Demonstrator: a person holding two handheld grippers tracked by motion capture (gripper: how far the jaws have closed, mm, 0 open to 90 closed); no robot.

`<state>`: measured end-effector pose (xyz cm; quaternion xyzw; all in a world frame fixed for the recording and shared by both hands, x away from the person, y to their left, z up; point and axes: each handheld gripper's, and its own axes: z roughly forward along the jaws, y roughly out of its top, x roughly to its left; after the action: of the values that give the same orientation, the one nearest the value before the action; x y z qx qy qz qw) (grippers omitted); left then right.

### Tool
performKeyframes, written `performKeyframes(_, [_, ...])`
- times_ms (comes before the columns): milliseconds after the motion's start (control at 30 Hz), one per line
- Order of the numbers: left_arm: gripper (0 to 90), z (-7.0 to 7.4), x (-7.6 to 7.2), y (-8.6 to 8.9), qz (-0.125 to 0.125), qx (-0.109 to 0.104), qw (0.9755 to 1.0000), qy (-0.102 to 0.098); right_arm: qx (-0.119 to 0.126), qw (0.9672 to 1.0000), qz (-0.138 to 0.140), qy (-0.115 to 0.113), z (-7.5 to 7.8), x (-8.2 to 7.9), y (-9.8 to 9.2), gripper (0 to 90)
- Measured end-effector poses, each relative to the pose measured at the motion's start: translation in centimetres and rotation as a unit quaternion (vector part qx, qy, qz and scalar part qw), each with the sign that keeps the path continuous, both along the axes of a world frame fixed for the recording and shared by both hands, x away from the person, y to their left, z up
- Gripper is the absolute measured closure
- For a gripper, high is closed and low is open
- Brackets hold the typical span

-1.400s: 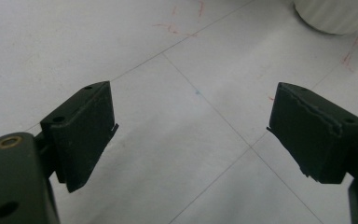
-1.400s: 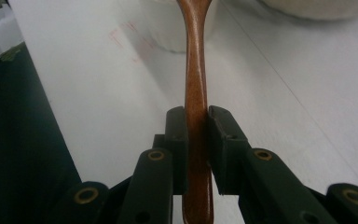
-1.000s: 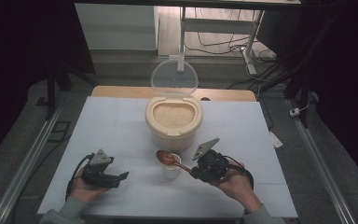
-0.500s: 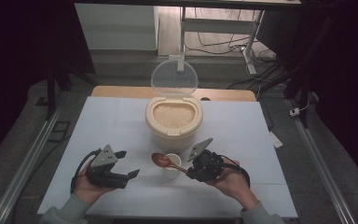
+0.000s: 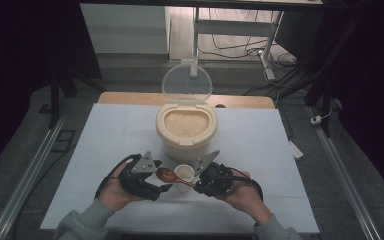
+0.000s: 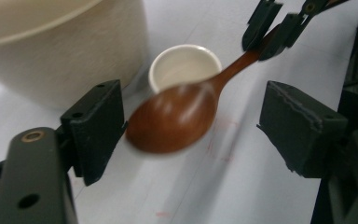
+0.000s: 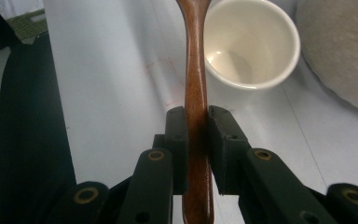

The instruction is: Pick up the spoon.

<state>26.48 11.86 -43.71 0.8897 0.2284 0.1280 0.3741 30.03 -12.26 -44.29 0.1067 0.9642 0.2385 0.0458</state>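
Observation:
A brown wooden spoon (image 5: 166, 175) is held by its handle (image 7: 196, 93) in my right gripper (image 7: 197, 126), which is shut on it near the table's front. The spoon's bowl (image 6: 172, 116) hangs empty in front of a small white cup (image 6: 182, 65), which is also empty (image 7: 247, 44). My left gripper (image 6: 191, 116) stands open around the spoon's bowl. Its jaws have just been closing, with the left pad (image 6: 98, 126) close beside the bowl and the right pad (image 6: 298, 126) well apart. Farther off is the right gripper (image 6: 272, 28).
A cream rice container (image 5: 186, 127) full of rice stands behind the cup, its clear lid (image 5: 186, 82) raised. The white tabletop (image 5: 280, 150) has free room on both sides. Both hands rest near the front edge.
My left gripper has risen and moved right until its jaws stand around the spoon's bowl. The spoon's bowl has drifted slightly left of the cup. The right hand has barely moved.

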Motion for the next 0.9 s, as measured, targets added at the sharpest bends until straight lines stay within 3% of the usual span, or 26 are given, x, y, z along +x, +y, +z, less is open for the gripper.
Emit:
performKeyframes(100, [27.8,0.3,0.1,-1.2,-0.022,0.014,0.9996,-0.001,0.000,1.0000,0.008,-0.001,0.0,-0.1,0.3,77.9])
performKeyframes(200, [29.5,0.4,0.3,-2.4,-0.048,0.037,0.9981,0.010,0.000,0.9999,0.013,-0.004,0.0,-0.2,0.4,77.9])
performKeyframes(367, [34.5,-0.3,0.7,-3.8,-0.080,0.075,0.9936,0.030,0.000,0.9995,0.031,-0.012,0.3,-0.6,1.0,77.9])
performKeyframes(667, [46.3,-0.6,0.8,-4.1,-0.090,0.094,0.9903,0.047,-0.005,0.9982,0.054,-0.026,0.7,-1.4,1.7,77.9])
performKeyframes(900, [60.5,-1.1,0.8,-4.3,-0.093,0.114,0.9876,0.055,-0.003,0.9973,0.063,-0.037,0.7,-1.9,2.1,77.8])
